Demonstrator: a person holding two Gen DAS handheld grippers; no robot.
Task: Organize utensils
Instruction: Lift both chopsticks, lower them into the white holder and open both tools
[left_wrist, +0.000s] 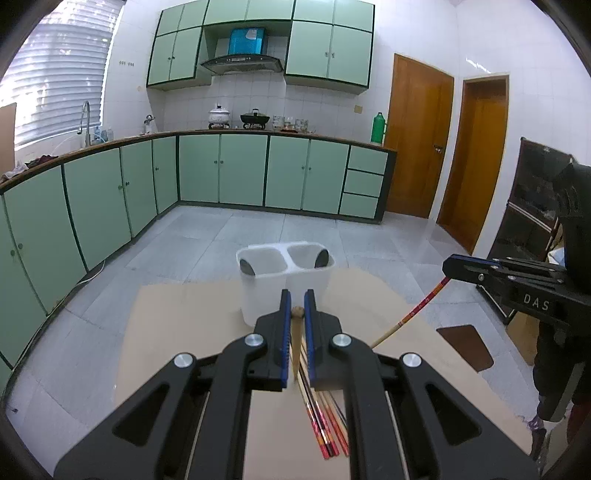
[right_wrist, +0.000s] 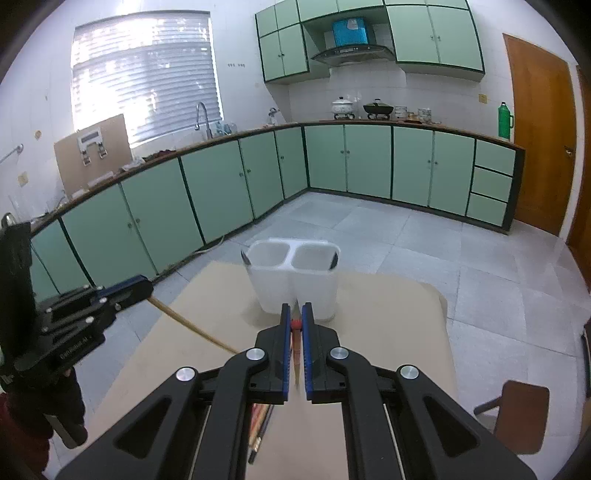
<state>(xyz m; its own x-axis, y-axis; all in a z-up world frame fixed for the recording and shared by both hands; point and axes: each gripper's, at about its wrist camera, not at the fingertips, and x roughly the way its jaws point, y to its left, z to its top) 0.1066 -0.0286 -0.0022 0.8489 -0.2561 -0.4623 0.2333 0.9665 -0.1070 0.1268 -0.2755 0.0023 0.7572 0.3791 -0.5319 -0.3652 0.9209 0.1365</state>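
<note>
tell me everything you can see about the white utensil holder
The white plastic two-compartment utensil holder stands upright on the tan cardboard sheet, beyond both gripper tips. Its walls look translucent, with rounded openings side by side. A dark spoon bowl leans against the outer rim in the left compartment and another in the right. No gripper touches it.

one two-compartment holder (left_wrist: 284, 273), two spoons (left_wrist: 246, 266), several loose chopsticks (left_wrist: 325, 424)

A two-compartment utensil holder (left_wrist: 286, 275) stands on the table (left_wrist: 177, 332) ahead of the left gripper (left_wrist: 297, 301); loose chopsticks (left_wrist: 325, 421) lie beneath it.
</note>
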